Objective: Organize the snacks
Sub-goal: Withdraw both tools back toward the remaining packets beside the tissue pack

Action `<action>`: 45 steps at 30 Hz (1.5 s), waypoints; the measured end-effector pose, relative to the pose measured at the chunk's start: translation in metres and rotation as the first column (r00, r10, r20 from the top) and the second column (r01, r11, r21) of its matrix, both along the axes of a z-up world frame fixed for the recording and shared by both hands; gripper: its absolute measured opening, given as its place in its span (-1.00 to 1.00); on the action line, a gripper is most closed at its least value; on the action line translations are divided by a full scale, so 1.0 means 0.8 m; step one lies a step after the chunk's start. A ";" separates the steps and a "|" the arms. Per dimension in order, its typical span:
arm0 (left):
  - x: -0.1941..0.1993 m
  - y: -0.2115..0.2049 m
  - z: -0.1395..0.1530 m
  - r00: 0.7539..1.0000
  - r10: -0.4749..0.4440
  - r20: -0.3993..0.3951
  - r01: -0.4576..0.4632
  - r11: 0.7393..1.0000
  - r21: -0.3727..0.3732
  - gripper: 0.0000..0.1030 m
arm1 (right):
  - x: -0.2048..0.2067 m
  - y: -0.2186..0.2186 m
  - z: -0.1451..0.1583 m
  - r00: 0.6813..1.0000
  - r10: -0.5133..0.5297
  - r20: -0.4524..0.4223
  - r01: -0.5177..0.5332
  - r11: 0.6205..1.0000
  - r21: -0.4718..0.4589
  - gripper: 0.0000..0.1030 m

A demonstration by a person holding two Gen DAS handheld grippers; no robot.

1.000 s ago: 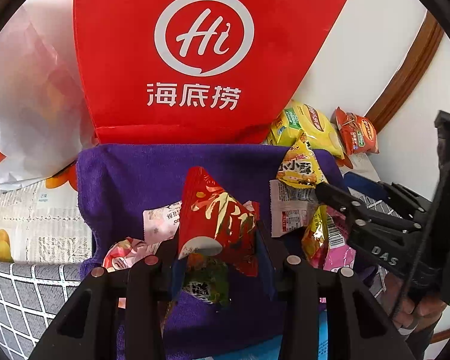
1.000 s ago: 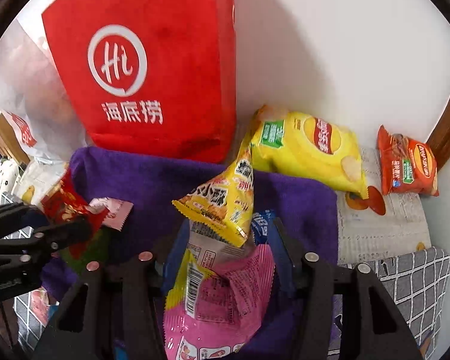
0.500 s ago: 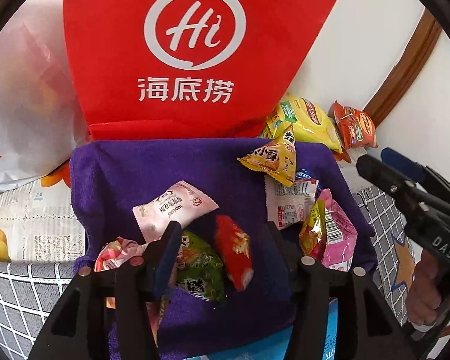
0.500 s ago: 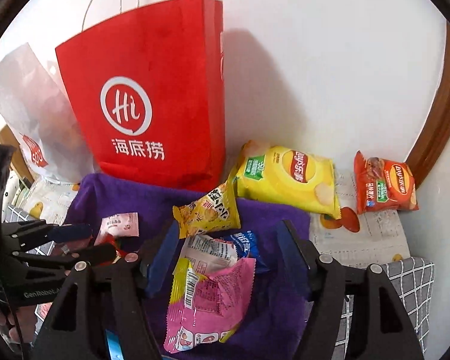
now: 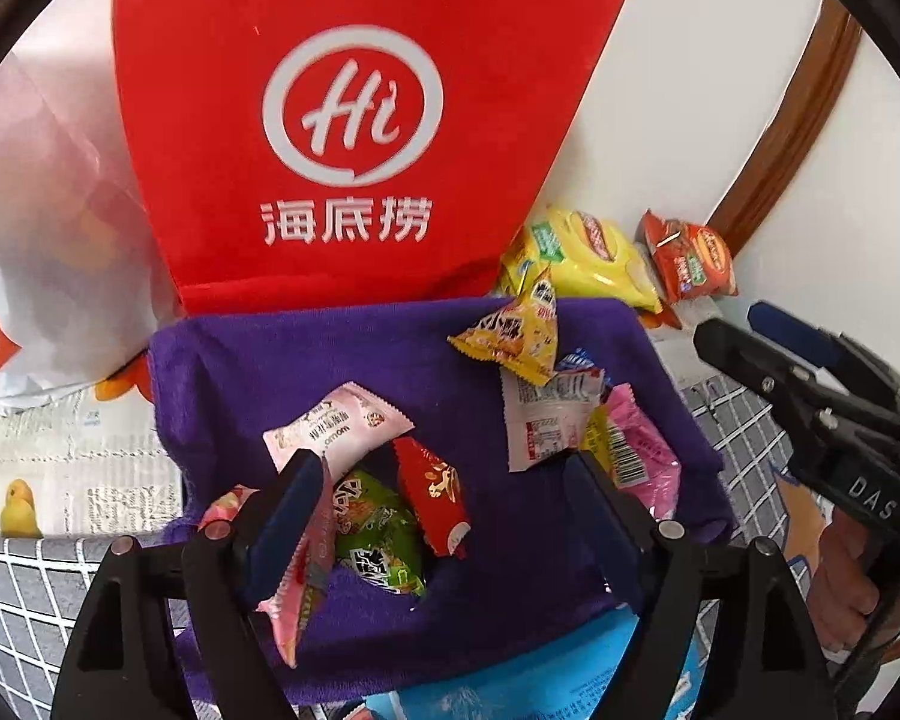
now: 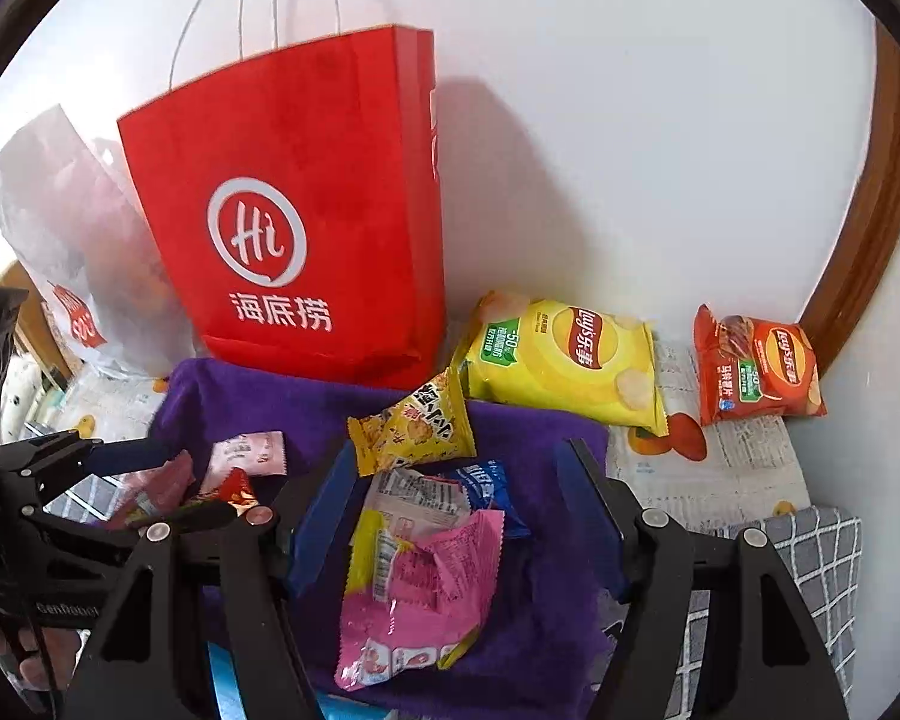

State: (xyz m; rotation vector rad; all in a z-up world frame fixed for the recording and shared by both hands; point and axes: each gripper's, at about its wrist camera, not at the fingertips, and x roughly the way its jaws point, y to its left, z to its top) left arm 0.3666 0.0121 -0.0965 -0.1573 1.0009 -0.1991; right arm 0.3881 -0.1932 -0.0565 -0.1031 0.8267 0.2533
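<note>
A purple towel (image 5: pixel 330 348) holds two piles of small snack packets. My left gripper (image 5: pixel 438 474) hovers over the left pile, its jaws opening. A red packet (image 5: pixel 432 498) and a green packet (image 5: pixel 378 534) lie loose on the towel between its fingers, untouched by the pads. A pink-white packet (image 5: pixel 336 426) lies just beyond, and a pink wrapper (image 5: pixel 300 570) leans by the left finger. My right gripper (image 6: pixel 456 456) stands open above the right pile: a yellow packet (image 6: pixel 414 426), a white packet (image 6: pixel 414 492), a blue packet (image 6: pixel 492 486) and a pink packet (image 6: pixel 426 582).
A tall red paper bag (image 6: pixel 306 228) stands against the wall behind the towel, with a white plastic bag (image 6: pixel 60 228) to its left. A yellow crisp bag (image 6: pixel 564 354) and a red crisp bag (image 6: pixel 756 366) lie at the back right on newspaper. Checked cloth (image 6: pixel 810 546) covers the sides.
The left gripper let go of the red packet, which dropped onto the towel beside the green one, and its jaws widened. The right gripper opened, released its packets and drew up and back.
</note>
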 end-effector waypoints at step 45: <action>-0.244 0.122 0.049 0.991 0.127 0.046 -0.129 0.991 0.029 0.64 | -0.281 0.085 -0.046 0.983 -0.009 -0.186 0.006 1.000 -0.019 0.34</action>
